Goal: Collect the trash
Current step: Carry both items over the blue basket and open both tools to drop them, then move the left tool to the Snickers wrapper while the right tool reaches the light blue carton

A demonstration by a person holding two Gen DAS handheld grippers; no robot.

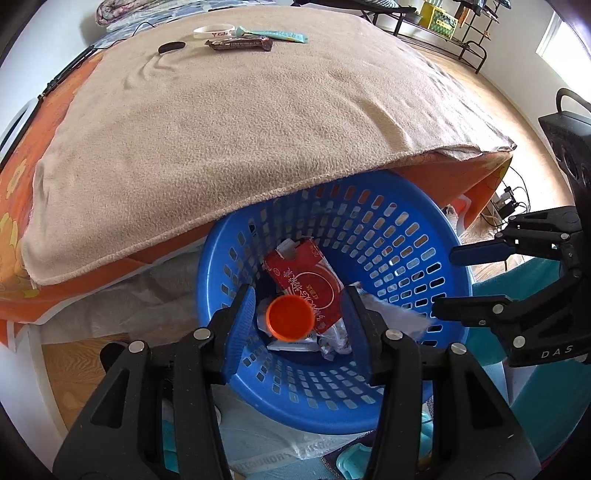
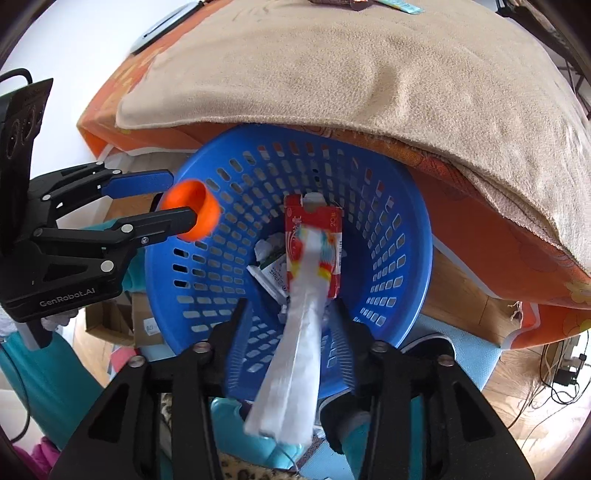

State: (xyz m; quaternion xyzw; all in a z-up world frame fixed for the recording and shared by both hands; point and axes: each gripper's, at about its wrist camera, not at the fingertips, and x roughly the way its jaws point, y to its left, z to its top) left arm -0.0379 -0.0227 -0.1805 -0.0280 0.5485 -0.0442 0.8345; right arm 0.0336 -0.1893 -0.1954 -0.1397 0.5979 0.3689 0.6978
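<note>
A blue slotted basket (image 1: 448,258) (image 2: 419,236) stands on the floor against the bed, with a red carton (image 1: 306,284) (image 2: 293,218) and crumpled wrappers inside. My left gripper (image 1: 298,291) (image 2: 183,199) hangs over it, open. An orange cap (image 1: 291,318) (image 2: 192,210) sits loose between its blue pads (image 1: 240,328), with a gap on each side. My right gripper (image 2: 290,302) (image 1: 443,280) is also open above the basket. A long white wrapper (image 2: 295,350) (image 1: 399,314), blurred, hangs free between its fingers.
On the beige blanket (image 1: 258,122) lie a brown snack bar (image 1: 240,45), a teal wrapper (image 1: 273,34), a white band (image 1: 212,29) and a black oval (image 1: 171,47). The orange bedsheet (image 2: 498,236) overhangs the basket. Cables (image 2: 561,373) lie on the wooden floor at the right.
</note>
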